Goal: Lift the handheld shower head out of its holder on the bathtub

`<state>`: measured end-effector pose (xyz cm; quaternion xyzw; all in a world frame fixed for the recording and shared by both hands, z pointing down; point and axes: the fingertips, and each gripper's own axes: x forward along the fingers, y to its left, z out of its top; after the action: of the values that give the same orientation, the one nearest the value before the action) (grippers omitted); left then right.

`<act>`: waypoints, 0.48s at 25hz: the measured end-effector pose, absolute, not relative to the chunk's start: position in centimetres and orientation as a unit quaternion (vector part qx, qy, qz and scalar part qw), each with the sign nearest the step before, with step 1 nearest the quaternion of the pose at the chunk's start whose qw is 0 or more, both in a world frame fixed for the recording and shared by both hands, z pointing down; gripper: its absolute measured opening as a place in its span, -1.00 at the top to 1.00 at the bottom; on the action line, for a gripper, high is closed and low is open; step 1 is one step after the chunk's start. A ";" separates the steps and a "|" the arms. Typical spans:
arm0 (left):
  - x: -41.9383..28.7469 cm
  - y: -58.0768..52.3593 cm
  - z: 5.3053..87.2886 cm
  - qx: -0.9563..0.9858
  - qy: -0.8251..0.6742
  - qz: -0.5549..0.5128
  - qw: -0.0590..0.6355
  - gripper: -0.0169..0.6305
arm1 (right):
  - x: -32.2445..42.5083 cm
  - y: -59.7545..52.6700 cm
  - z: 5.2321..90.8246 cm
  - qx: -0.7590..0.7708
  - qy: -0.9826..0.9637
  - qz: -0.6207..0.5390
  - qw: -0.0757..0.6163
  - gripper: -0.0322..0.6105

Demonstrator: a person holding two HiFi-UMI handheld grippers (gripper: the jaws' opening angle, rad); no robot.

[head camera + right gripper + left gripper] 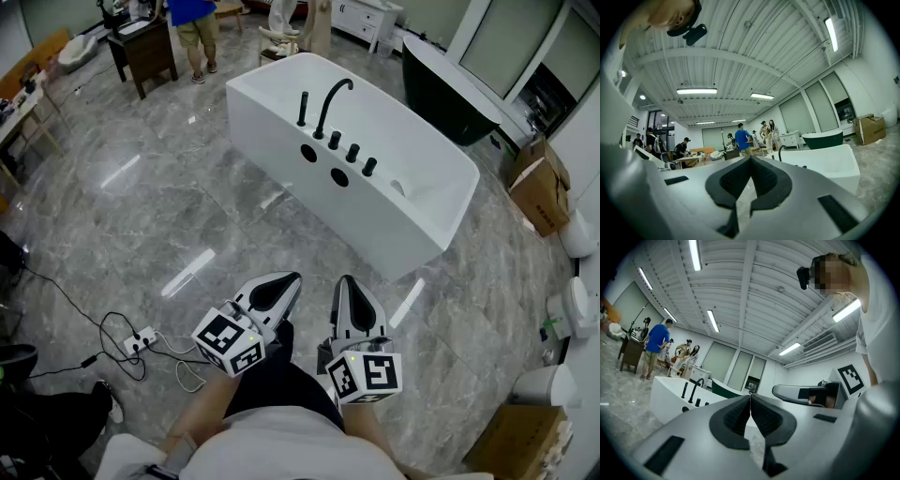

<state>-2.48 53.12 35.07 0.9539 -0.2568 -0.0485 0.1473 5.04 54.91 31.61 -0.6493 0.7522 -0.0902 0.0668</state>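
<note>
Grey floor (pixel 141 197) is carrying the white bathtub (pixel 394 234), well ahead of both tools. Left hand-held gripper (pixel 284 283) and right hand-held gripper (pixel 347 284) are hovering side by side, pointing level. Each one's own view is showing its jaws pressed together with nothing between. Handheld shower head (pixel 303 109) is standing upright in its holder on the tub's near long rim, just left of the arched faucet (pixel 330 101). Only the head view is showing the power strip (pixel 141 340) on the floor. The right gripper view is catching the faucet, not the shower head.
</note>
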 end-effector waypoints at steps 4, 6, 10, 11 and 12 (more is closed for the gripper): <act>-1.6 54.2 35.1 0.958 -0.242 -0.049 0.147 0.91 | 5.6 55.5 31.9 -0.648 0.752 -0.100 0.072 0.85; -1.4 54.3 35.3 0.957 -0.240 -0.047 0.154 0.91 | 5.7 55.4 31.9 -0.646 0.752 -0.103 0.080 0.85; -1.3 53.4 35.6 0.949 -0.247 -0.064 0.186 0.91 | 5.8 55.0 31.6 -0.618 0.762 -0.132 0.143 0.85; -1.0 53.2 35.6 0.948 -0.245 -0.067 0.194 0.91 | 6.2 54.9 31.1 -0.608 0.762 -0.141 0.171 0.85; -0.7 53.0 35.5 0.947 -0.242 -0.068 0.201 0.91 | 6.6 54.9 30.6 -0.599 0.762 -0.147 0.198 0.85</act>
<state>-0.66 52.99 35.51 0.9470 -0.2415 -0.0676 0.2007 6.61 54.86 30.59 -0.5988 0.7618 -0.1473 0.1983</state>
